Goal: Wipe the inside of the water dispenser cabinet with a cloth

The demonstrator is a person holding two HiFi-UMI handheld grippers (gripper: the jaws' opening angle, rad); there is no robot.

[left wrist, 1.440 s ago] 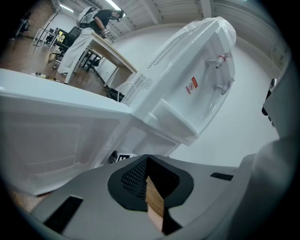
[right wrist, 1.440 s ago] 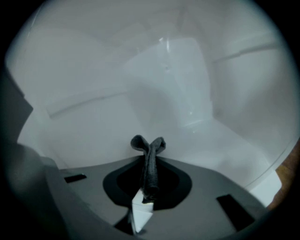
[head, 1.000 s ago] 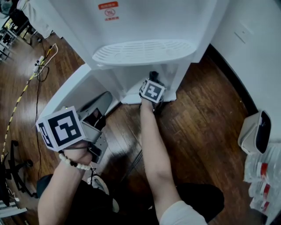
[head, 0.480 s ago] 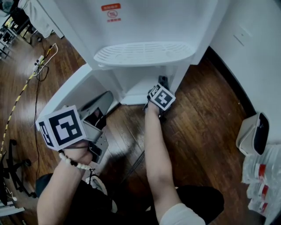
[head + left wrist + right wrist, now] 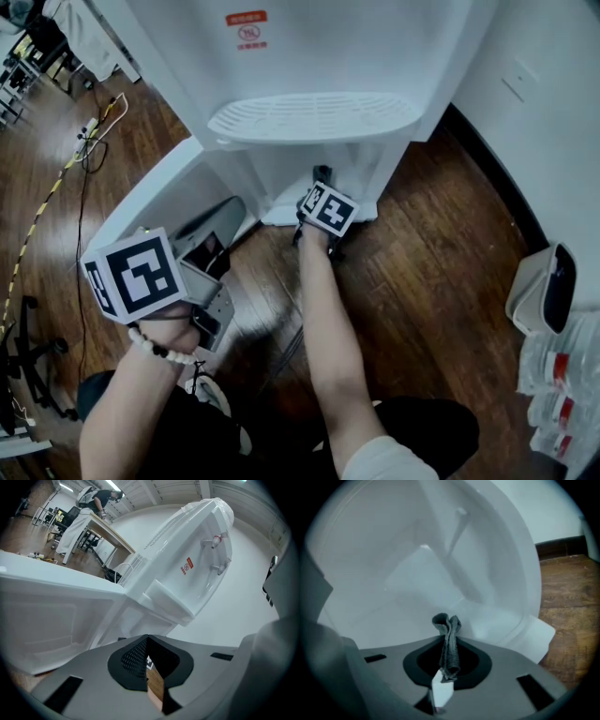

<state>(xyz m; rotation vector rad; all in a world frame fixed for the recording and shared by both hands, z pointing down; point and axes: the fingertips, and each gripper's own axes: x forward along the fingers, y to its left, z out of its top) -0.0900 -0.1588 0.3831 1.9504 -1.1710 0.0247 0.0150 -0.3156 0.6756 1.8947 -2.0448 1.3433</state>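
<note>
The right hand-held gripper (image 5: 448,654) is clamped on the dark grey cloth (image 5: 449,632), which pokes up past its tips at bottom centre, just inside the white water dispenser cabinet (image 5: 417,573). The left hand-held gripper (image 5: 147,641) at lower left is pinched together on nothing. The red sticker (image 5: 247,30) at the top of the frame is too small to read.
</note>
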